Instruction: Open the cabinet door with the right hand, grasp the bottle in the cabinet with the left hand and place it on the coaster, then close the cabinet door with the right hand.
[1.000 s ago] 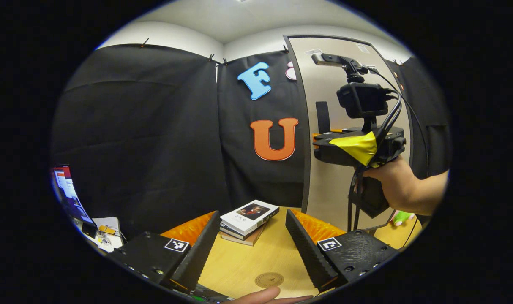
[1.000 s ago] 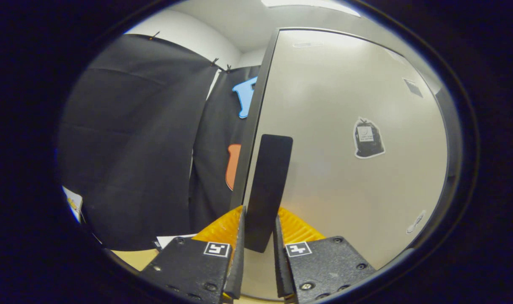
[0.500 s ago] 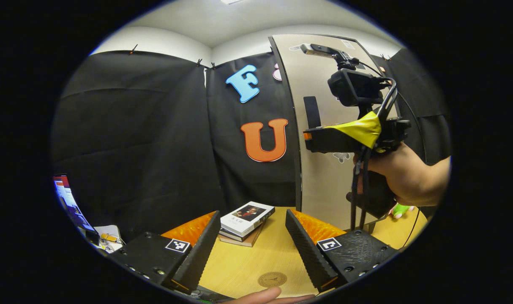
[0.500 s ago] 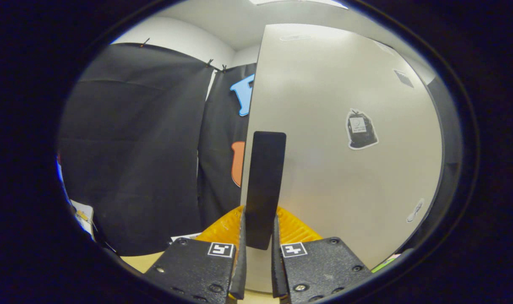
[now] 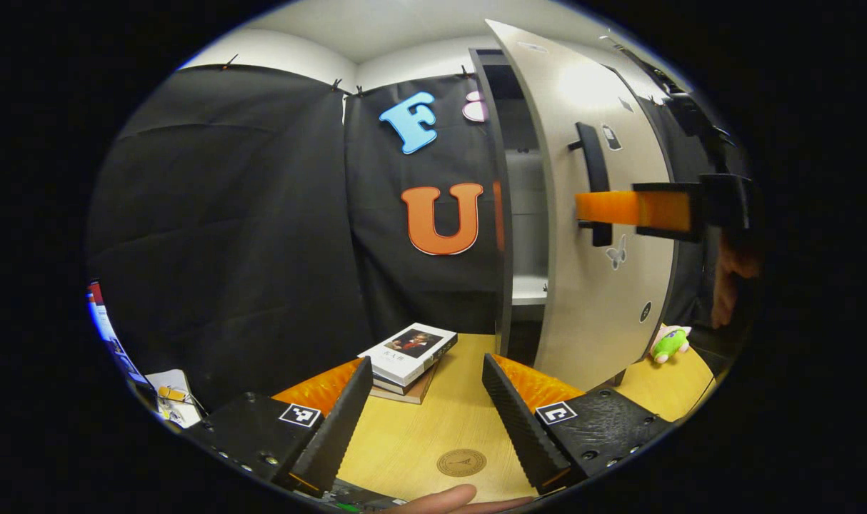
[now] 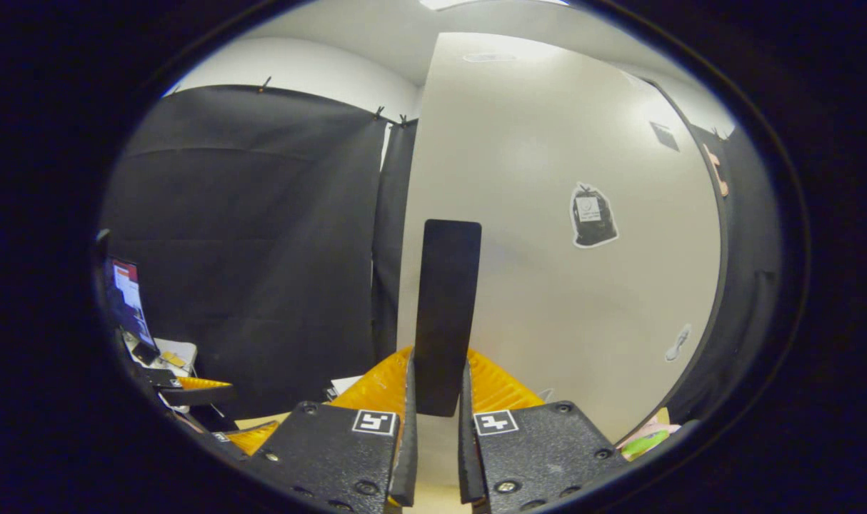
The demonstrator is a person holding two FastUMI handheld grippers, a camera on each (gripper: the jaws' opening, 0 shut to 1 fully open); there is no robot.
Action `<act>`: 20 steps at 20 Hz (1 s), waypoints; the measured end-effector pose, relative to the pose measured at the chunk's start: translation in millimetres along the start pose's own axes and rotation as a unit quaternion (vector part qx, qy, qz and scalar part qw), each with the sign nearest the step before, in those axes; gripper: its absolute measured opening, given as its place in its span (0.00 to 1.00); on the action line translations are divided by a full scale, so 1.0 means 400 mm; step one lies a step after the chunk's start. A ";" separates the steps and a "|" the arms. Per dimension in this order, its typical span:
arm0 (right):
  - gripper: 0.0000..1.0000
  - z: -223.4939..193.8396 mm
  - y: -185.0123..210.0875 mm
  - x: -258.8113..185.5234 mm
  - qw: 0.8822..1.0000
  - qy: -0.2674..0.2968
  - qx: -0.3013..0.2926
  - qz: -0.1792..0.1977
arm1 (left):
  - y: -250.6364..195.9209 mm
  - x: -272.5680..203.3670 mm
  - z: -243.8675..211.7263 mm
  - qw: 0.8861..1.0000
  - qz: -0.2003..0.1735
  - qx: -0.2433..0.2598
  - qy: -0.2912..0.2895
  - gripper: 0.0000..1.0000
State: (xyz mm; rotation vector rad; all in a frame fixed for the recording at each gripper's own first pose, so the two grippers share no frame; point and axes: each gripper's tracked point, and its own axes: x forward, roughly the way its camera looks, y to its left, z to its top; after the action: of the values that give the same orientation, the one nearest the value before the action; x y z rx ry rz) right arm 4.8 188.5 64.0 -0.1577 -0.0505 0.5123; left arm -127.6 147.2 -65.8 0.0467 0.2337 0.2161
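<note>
The right tool (image 6: 437, 457) pinches the flat black handle (image 6: 448, 314) of the smooth pale cabinet door (image 6: 548, 285); the left tool (image 5: 426, 421) gapes wide above a round coaster (image 5: 461, 462) on the wooden surface (image 5: 412, 435).

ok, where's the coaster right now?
In the left gripper view the coaster lies low on the table, between the left gripper's fingers, nearer than the books.

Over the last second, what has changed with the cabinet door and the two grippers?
The cabinet door has swung open from shut, pulled by the right gripper, which stays clamped on the door handle. A gap now shows shelves inside. The left gripper stays open and empty above the table, with the coaster and the books where they were.
</note>
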 end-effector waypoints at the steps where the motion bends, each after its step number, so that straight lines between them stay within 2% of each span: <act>1: 0.27 0.000 0.001 -0.017 1.000 0.003 -0.001 0.006 | -0.003 0.015 0.012 1.000 -0.003 -0.001 -0.004 0.94; 5: 0.27 0.000 0.002 -0.056 0.999 0.013 -0.010 0.033 | -0.036 0.076 0.052 0.999 -0.020 0.015 -0.021 0.94; 9: 0.27 0.000 0.013 -0.105 0.997 0.031 -0.007 0.068 | -0.124 0.121 0.050 0.998 -0.057 0.006 -0.020 0.94; 11: 0.27 0.000 0.011 -0.131 0.995 0.036 -0.016 0.088 | -0.155 0.139 0.067 0.998 -0.061 0.007 -0.031 0.94; 16: 0.27 0.003 -0.002 -0.181 0.989 0.043 -0.024 0.139 | -0.228 0.167 0.085 0.996 -0.076 -0.024 -0.045 0.94; 18: 0.27 -0.007 -0.019 -0.192 0.988 0.050 -0.017 0.148 | -0.247 0.189 0.098 0.996 -0.075 -0.020 -0.054 0.94; 19: 0.27 -0.010 -0.031 -0.187 0.988 0.051 -0.016 0.147 | -0.258 0.200 0.103 0.995 -0.073 -0.016 -0.059 0.87; 20: 0.27 -0.011 -0.039 -0.189 0.988 0.050 -0.016 0.143 | -0.276 0.214 0.107 0.995 -0.075 -0.010 -0.063 0.87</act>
State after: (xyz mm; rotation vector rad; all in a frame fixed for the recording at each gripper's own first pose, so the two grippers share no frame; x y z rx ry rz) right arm -53.3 137.4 61.7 -0.2239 0.0624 0.7894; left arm -13.4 57.5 -51.3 0.0228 0.1080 0.0654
